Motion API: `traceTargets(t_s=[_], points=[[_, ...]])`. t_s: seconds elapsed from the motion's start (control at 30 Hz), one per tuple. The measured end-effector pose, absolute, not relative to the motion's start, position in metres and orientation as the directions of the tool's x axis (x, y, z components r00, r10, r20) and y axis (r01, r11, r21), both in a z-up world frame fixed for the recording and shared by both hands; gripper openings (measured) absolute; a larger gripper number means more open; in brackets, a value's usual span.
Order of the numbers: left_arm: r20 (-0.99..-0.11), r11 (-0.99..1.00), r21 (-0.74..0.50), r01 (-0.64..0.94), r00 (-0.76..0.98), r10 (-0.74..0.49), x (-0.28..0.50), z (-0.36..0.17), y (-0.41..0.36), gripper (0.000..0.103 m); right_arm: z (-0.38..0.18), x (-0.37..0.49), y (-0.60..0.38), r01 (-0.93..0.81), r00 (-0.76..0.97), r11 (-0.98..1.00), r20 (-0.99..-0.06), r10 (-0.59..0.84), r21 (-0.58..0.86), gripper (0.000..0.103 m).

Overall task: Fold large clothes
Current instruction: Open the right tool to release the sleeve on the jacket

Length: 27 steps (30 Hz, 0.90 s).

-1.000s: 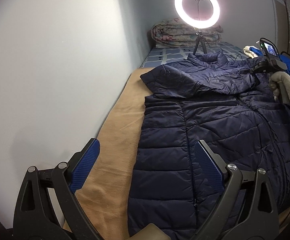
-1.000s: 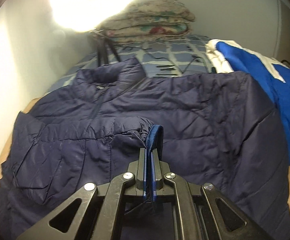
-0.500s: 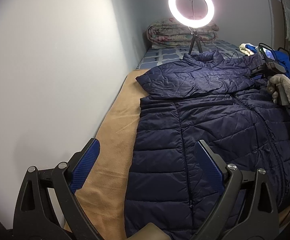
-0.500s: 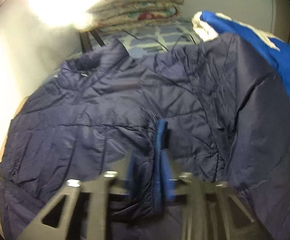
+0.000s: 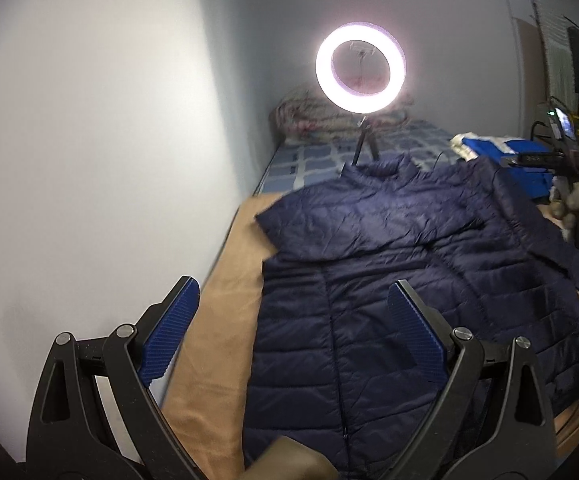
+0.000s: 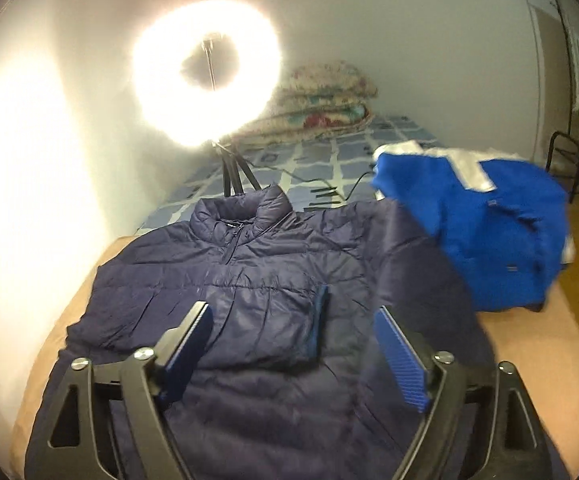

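A navy quilted puffer jacket [image 5: 389,280] lies front up on a tan blanket [image 5: 217,320], collar toward the far end. Its left sleeve [image 6: 257,312] is folded across the chest, blue-lined cuff [image 6: 318,320] at the middle. My left gripper [image 5: 289,332] is open and empty above the jacket's lower left edge. My right gripper [image 6: 291,348] is open and empty, raised above the folded sleeve. The right gripper's body shows at the far right of the left wrist view [image 5: 569,176], held by a gloved hand.
A lit ring light on a tripod [image 5: 360,67] stands just beyond the collar. A folded floral quilt [image 6: 321,108] lies at the far end of the checked bed. A blue and white garment [image 6: 481,224] lies right of the jacket. A wall [image 5: 89,140] runs along the left.
My right gripper let go of the sleeve cuff, opened, and lifted back; the sleeve now lies across the chest. My left gripper stayed open and tilted upward.
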<state>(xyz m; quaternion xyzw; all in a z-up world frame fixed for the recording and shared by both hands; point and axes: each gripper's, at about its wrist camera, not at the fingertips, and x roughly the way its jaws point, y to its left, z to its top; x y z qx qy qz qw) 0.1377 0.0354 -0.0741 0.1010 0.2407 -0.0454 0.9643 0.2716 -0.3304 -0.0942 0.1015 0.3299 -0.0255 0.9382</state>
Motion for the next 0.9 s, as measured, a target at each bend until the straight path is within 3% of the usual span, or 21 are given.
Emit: traceTargets(t_s=[0.1, 0.37, 0.43, 0.63, 0.8, 0.9], points=[[-0.469, 0.968, 0.18, 0.175, 0.88, -0.072, 0.135, -0.055, 0.024, 0.097, -0.074, 0.231, -0.339, 0.129, 0.766, 0.978, -0.643, 0.006, 0.163, 0.096], [-0.46, 0.932, 0.23, 0.279, 0.875, -0.149, 0.12, 0.0, -0.03, 0.097, -0.055, 0.103, -0.383, 0.212, 0.754, 0.96, -0.655, -0.041, 0.184, 0.096], [-0.473, 0.924, 0.226, 0.309, 0.864, -0.174, 0.117, 0.007, -0.045, 0.097, -0.06, 0.076, -0.401, 0.26, 0.736, 0.947, -0.673, -0.068, 0.189, 0.091], [-0.552, 0.912, 0.03, 0.41, 0.767, -0.327, 0.114, 0.007, -0.077, 0.097, -0.091, 0.008, -0.461, 0.42, 0.661, 0.877, -0.741, -0.119, 0.234, 0.068], [-0.581, 0.921, 0.062, 0.385, 0.764, -0.28, 0.119, -0.03, -0.099, 0.097, -0.127, -0.03, -0.503, 0.547, 0.582, 0.782, -0.807, -0.1, 0.298, 0.051], [-0.622, 0.914, 0.094, 0.396, 0.74, -0.257, 0.124, -0.05, -0.105, 0.097, -0.15, -0.044, -0.523, 0.604, 0.554, 0.726, -0.828, -0.085, 0.329, 0.048]])
